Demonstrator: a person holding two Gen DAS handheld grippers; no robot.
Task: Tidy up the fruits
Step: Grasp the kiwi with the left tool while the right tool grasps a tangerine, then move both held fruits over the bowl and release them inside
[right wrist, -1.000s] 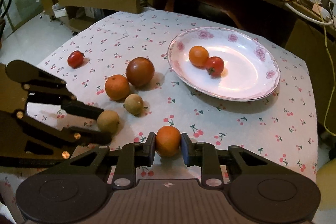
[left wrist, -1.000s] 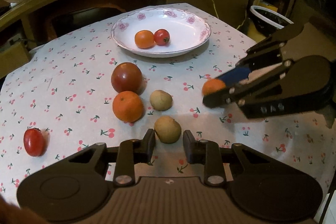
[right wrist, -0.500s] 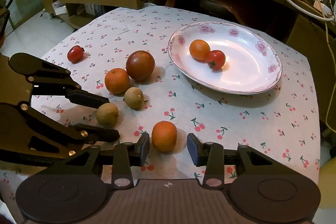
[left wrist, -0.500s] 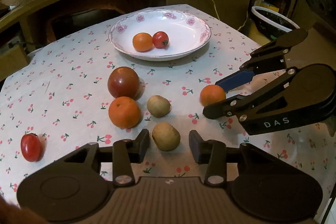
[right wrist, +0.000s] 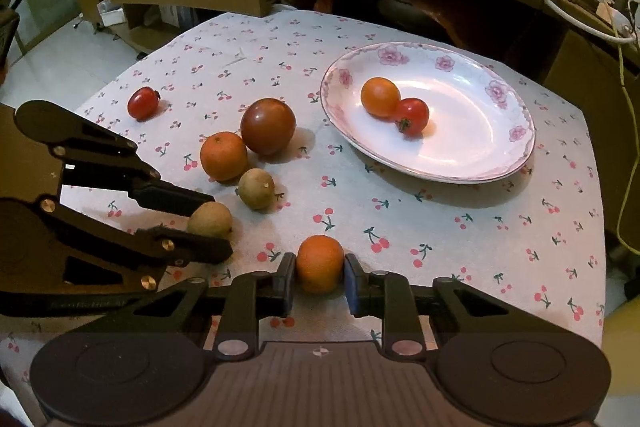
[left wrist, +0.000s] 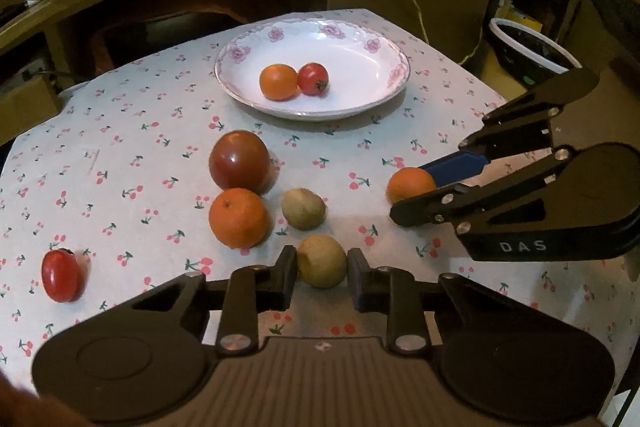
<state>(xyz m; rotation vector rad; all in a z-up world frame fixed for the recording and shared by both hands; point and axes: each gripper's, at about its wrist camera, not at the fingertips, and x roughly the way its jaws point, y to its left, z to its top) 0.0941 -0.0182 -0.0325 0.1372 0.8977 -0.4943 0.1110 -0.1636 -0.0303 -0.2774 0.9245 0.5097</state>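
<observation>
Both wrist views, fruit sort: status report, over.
Left tool closed on tan fruit. Right tool closed on small orange. Both fruits at table level. Plate holds two; path clear.

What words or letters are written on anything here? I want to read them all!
"DAS": pale letters on the black side of the right hand-held gripper, seen from the left wrist camera.
Faint raised lettering on the side of the left hand-held gripper, in the right wrist camera: too dim to read.
The plate and tablecloth carry only flowers and cherries, no words.
</observation>
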